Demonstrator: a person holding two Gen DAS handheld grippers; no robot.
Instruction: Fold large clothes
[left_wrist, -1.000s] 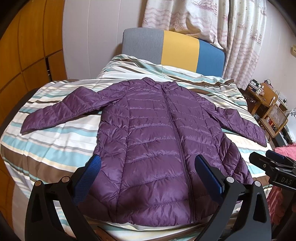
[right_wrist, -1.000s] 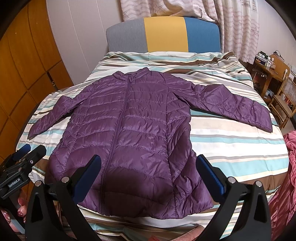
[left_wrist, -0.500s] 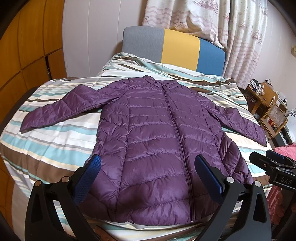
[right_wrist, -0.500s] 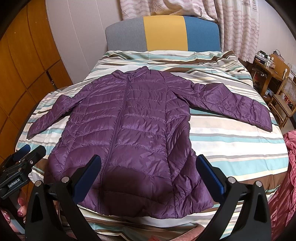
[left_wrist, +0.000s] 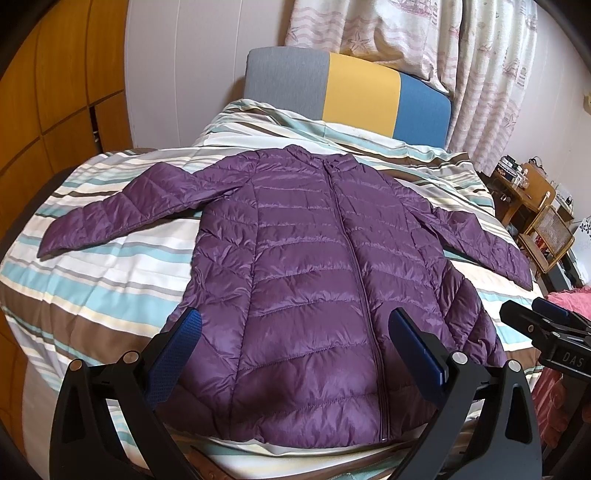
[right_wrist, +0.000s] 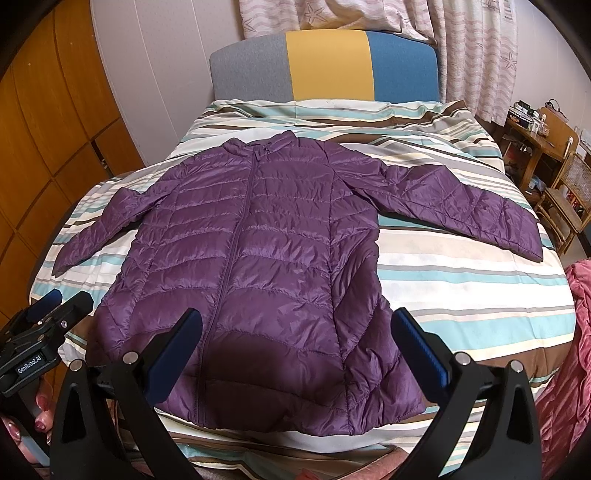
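Observation:
A purple quilted puffer jacket (left_wrist: 314, 280) lies flat and zipped on the striped bed, collar toward the headboard, both sleeves spread out to the sides. It also shows in the right wrist view (right_wrist: 266, 266). My left gripper (left_wrist: 295, 343) is open and empty, held above the jacket's hem. My right gripper (right_wrist: 295, 343) is open and empty above the hem on the right side. The right gripper also shows in the left wrist view (left_wrist: 543, 325); the left one shows in the right wrist view (right_wrist: 48, 310).
The striped bedcover (left_wrist: 92, 266) hangs over the bed's near edge. A grey, yellow and blue headboard (right_wrist: 328, 62) stands at the far end. Wooden cabinets (right_wrist: 40, 140) line the left. A wooden desk and chair (right_wrist: 554, 158) stand at the right, a pink cloth (right_wrist: 576, 332) nearby.
Both grippers have risen slightly and tilted down, so the jacket sits a little lower in both views. The jacket has not moved. Both grippers stay open.

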